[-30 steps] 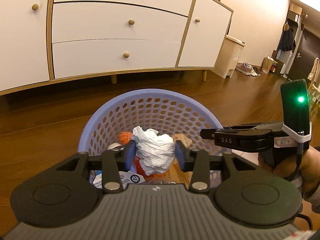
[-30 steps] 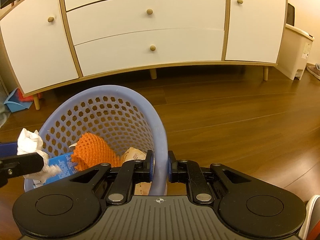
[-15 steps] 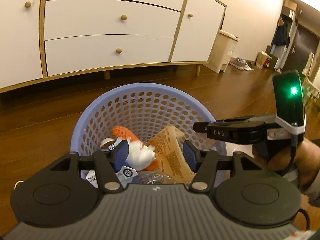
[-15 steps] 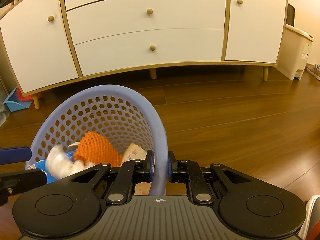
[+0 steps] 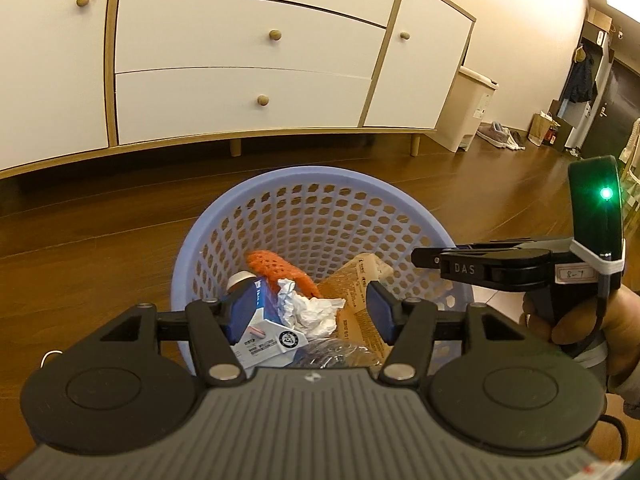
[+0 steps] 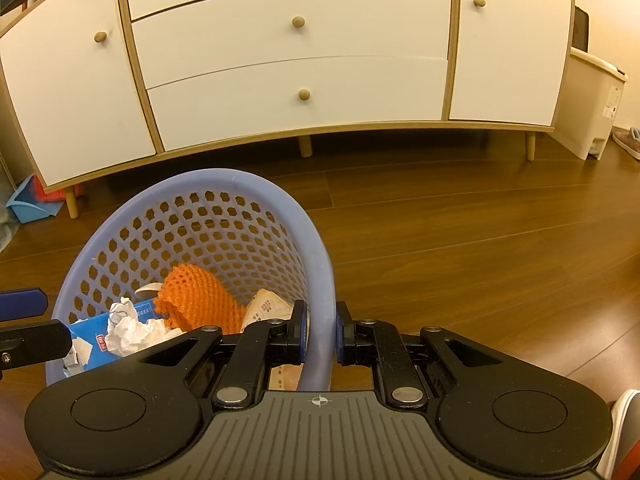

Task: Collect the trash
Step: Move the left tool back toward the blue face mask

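- Left wrist view: the left gripper [image 5: 306,312] hung over the near rim of the lilac basket [image 5: 280,182] with its fingers spread wide and nothing between them; a second earlier they had pinched the crumpled white paper [image 5: 310,308], which now lay inside the basket, so that piece of trash counted as collected
- In the same view the paper rested on top of the pile, with a blue-and-white carton [image 5: 260,320] at its 9 o'clock, an orange foam net [image 5: 280,268] at its 12 o'clock and a brown printed wrapper [image 5: 356,284] at its 3 o'clock; a crinkled clear wrapper showed at its 6 o'clock
- At 3 o'clock of the basket, a hand [image 5: 580,320] held the right gripper's handle, its green light on
- Right wrist view: the right gripper [image 6: 321,332] was clenched on the basket's rim [image 6: 320,280], one pad inside and one outside, unchanged over the last second, steadying it
- Here the white paper [image 6: 132,328] lay on the carton [image 6: 92,332] at 9 o'clock of the net [image 6: 196,300]
- The floor in view showed no further trash, so the next piece would, I judge, have to be sought elsewhere
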A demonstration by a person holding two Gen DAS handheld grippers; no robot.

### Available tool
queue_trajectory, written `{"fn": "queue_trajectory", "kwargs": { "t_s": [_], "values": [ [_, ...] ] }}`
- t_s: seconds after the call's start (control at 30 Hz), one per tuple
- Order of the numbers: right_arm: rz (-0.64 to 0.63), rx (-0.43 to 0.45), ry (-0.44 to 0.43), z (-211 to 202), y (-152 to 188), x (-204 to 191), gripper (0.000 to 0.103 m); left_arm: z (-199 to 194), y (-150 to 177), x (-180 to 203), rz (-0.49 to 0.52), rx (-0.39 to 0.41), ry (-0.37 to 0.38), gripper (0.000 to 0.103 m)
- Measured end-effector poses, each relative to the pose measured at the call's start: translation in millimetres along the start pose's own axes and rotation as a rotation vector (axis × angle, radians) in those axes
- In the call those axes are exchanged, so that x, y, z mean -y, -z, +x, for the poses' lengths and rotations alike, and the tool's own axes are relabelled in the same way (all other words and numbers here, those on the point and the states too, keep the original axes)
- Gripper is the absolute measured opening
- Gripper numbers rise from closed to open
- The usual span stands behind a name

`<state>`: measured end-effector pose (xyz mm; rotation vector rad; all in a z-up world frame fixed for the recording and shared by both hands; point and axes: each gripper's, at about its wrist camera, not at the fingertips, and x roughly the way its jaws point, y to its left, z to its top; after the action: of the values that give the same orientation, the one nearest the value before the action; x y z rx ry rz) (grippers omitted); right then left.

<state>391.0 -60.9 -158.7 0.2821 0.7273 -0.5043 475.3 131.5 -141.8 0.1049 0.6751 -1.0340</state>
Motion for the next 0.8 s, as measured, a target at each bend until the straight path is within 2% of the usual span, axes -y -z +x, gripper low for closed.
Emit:
{"fn": "queue_trajectory", "kwargs": {
  "t_s": [0.47,0.8],
  "values": [
    [-0.001,0.001,0.002,1.4,0.9,0.3,0.01,-6.6,1.8,-11.0,-0.03,0.008,-0.026,0.056],
    [0.001,-0.002,0.001,1.1,0.6,1.2,0.01,-21.6,6.6,-30.8,-0.101,0.03,-0.075,0.056]
  ]
}}
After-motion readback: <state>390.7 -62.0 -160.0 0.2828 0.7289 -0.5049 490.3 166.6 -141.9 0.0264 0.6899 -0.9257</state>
